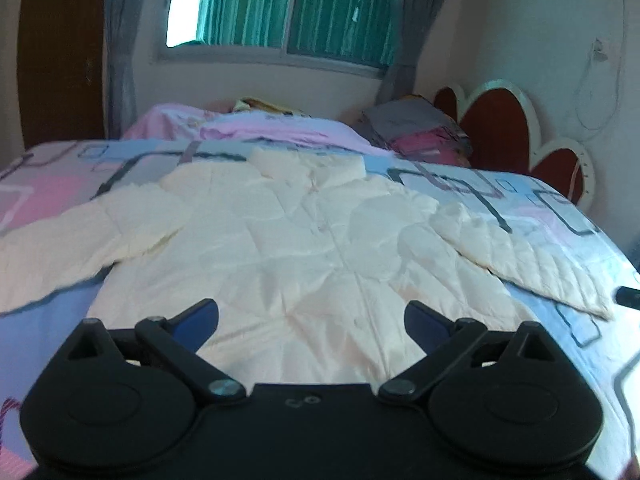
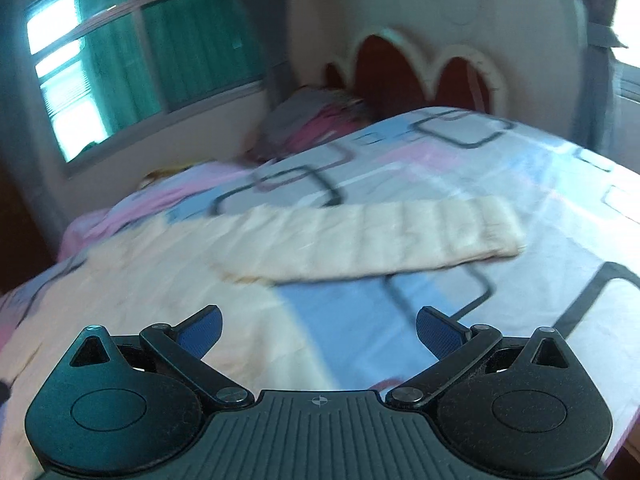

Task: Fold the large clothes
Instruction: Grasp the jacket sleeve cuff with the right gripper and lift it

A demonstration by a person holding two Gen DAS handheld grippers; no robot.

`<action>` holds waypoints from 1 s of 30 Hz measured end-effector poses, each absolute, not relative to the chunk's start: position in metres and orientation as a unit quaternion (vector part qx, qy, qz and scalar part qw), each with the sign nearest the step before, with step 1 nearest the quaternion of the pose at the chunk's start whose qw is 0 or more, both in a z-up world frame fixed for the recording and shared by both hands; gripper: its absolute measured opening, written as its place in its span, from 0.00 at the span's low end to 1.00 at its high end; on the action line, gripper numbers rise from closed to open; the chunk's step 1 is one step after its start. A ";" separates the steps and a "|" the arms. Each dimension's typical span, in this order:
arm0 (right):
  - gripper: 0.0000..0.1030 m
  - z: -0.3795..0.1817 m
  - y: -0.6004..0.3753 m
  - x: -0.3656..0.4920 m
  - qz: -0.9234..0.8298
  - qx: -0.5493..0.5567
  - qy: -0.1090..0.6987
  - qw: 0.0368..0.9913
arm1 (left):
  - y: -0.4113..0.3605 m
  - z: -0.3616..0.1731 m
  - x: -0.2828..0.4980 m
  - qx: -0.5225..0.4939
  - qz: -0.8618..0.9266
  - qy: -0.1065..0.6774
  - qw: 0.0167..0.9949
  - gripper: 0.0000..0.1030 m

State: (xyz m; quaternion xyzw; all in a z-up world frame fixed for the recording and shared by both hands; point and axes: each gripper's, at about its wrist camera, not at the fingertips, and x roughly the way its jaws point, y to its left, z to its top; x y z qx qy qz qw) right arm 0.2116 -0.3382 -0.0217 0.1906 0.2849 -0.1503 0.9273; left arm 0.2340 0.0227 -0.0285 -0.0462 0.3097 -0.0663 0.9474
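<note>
A cream quilted jacket [image 1: 280, 236] lies spread flat on the bed, front up, collar toward the far side. Its left sleeve [image 1: 72, 236] and right sleeve [image 1: 532, 256] stretch out to the sides. My left gripper [image 1: 311, 318] is open and empty, just above the jacket's lower hem. In the right wrist view the jacket body [image 2: 160, 280] is at the left and the right sleeve [image 2: 380, 240] runs across to the right. My right gripper [image 2: 319, 334] is open and empty, over the jacket's lower right edge and the bedsheet.
The bed has a sheet [image 1: 560, 208] patterned in blue, pink and white with dark squares. A pink blanket [image 1: 256, 128] and folded bedding [image 1: 424, 132] lie at the far side. A red and white headboard [image 1: 516, 128] stands at the right. A window [image 1: 280, 4] is behind.
</note>
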 end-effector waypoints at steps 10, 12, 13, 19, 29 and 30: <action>0.57 -0.068 -0.461 0.248 -0.218 0.296 0.277 0.888 | -0.030 -0.044 0.303 -0.051 -0.025 0.327 0.943 0.98; 0.57 -0.081 -0.481 0.255 -0.224 0.317 0.277 0.879 | -0.038 -0.050 0.317 -0.048 -0.022 0.335 0.941 0.94; 0.58 -0.089 -0.489 0.258 -0.225 0.332 0.278 0.873 | -0.044 -0.053 0.326 -0.048 -0.024 0.343 0.938 0.94; 0.57 -0.130 -0.537 0.272 -0.231 0.430 0.272 0.829 | -0.075 -0.063 0.351 -0.046 -0.030 0.356 0.933 0.93; 0.17 -0.137 -0.558 0.277 -0.257 0.444 0.259 0.818 | -0.077 -0.070 0.366 -0.011 0.000 0.386 0.923 0.98; 0.16 -0.136 -0.560 0.277 -0.257 0.440 0.262 0.820 | -0.072 -0.070 0.366 -0.008 0.007 0.388 0.922 1.00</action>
